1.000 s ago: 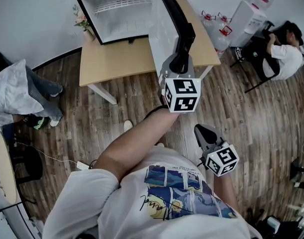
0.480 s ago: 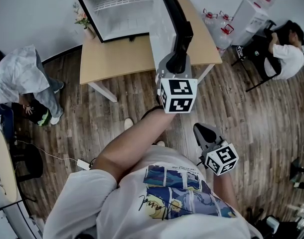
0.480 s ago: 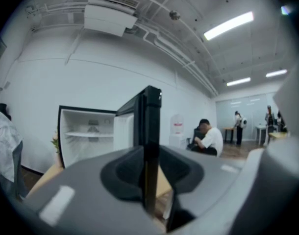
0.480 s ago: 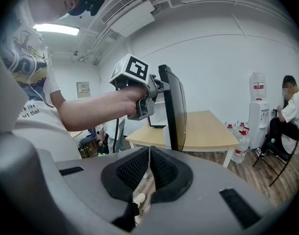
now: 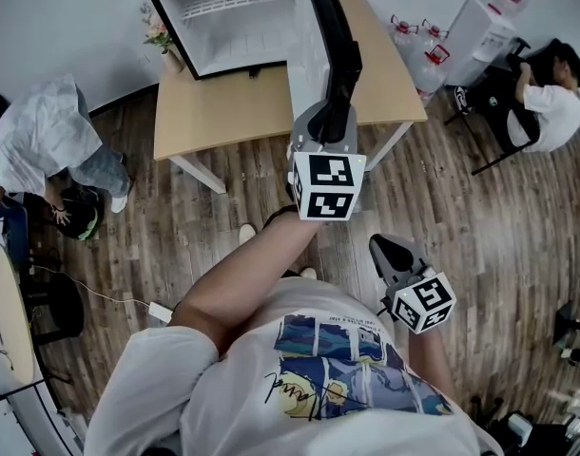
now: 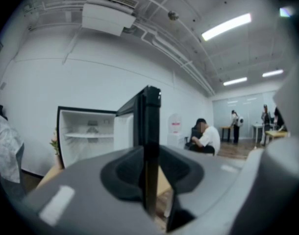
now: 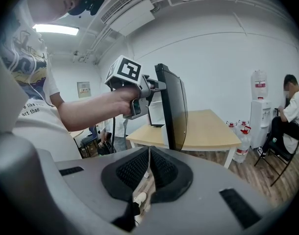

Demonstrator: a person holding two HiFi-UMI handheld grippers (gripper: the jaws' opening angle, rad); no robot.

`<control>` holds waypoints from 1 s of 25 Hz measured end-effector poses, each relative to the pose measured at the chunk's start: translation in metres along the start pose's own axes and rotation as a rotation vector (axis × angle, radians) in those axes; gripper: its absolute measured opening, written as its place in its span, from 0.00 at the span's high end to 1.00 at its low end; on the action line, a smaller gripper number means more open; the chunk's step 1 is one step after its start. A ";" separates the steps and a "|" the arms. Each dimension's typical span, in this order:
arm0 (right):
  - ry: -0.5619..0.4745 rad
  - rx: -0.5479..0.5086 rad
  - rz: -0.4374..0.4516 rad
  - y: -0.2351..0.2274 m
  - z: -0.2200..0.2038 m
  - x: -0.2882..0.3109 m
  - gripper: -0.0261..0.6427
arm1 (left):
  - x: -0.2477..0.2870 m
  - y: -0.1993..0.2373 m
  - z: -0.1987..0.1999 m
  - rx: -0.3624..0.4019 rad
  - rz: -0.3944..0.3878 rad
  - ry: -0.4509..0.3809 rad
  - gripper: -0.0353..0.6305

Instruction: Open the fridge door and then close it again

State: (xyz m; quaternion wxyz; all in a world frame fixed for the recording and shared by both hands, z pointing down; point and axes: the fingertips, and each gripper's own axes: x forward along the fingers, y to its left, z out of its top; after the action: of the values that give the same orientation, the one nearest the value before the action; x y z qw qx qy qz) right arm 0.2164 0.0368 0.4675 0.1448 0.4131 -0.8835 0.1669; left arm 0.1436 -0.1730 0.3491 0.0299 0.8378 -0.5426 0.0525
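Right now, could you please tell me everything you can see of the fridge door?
The fridge door stands swung wide open, upright: black outside, white liner inside, hinged at the right side of the small fridge on the wooden table. The left gripper is shut on its free edge; nothing else visibly touches it.

Light wooden table (image 5: pixel 228 112), white water dispenser (image 5: pixel 480 28) near a seated person (image 5: pixel 549 103), a stooped person (image 5: pixel 43 141) at far left.

White T-shirt (image 5: pixel 235 399), blue-yellow painting print, cursive script.
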 end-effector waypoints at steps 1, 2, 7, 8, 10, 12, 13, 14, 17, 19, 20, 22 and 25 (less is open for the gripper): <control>0.000 -0.002 0.002 0.000 0.001 0.001 0.93 | -0.001 0.003 0.000 0.000 -0.002 0.001 0.78; 0.000 -0.004 0.003 0.000 0.002 0.002 0.93 | -0.002 0.005 0.000 0.001 -0.005 0.000 0.78; 0.003 -0.011 0.017 0.001 0.004 0.007 0.93 | -0.006 0.012 0.000 0.005 -0.043 0.006 0.78; 0.005 -0.013 0.021 0.002 0.004 0.008 0.93 | -0.007 0.014 0.000 0.006 -0.049 0.009 0.78; 0.007 -0.017 0.027 0.002 0.006 0.011 0.93 | -0.009 0.018 -0.001 0.007 -0.055 0.013 0.78; 0.008 -0.020 0.032 0.003 0.008 0.014 0.93 | -0.011 0.024 -0.001 0.008 -0.056 0.012 0.78; 0.008 -0.022 0.034 0.003 0.009 0.015 0.93 | -0.013 0.027 -0.001 0.009 -0.057 0.010 0.78; 0.009 -0.024 0.036 0.004 0.009 0.016 0.93 | -0.014 0.029 -0.002 0.010 -0.060 0.009 0.78; 0.014 -0.029 0.039 0.004 0.009 0.018 0.93 | -0.019 0.037 -0.003 0.010 -0.066 0.010 0.78; 0.018 -0.033 0.039 0.003 0.009 0.019 0.93 | -0.021 0.043 -0.004 0.009 -0.072 0.008 0.78; 0.019 -0.035 0.039 0.002 0.009 0.020 0.93 | -0.023 0.046 -0.004 0.009 -0.076 0.005 0.78; 0.022 -0.038 0.038 0.002 0.011 0.024 0.93 | -0.026 0.053 -0.004 0.013 -0.084 0.001 0.78; 0.025 -0.041 0.041 0.004 0.013 0.031 0.93 | -0.029 0.064 -0.006 0.017 -0.101 0.001 0.78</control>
State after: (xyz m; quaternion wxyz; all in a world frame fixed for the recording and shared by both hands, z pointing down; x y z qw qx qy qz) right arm 0.1928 0.0129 0.4671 0.1608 0.3899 -0.8930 0.1569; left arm 0.0726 -0.1720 0.3513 0.0256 0.8644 -0.4990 0.0559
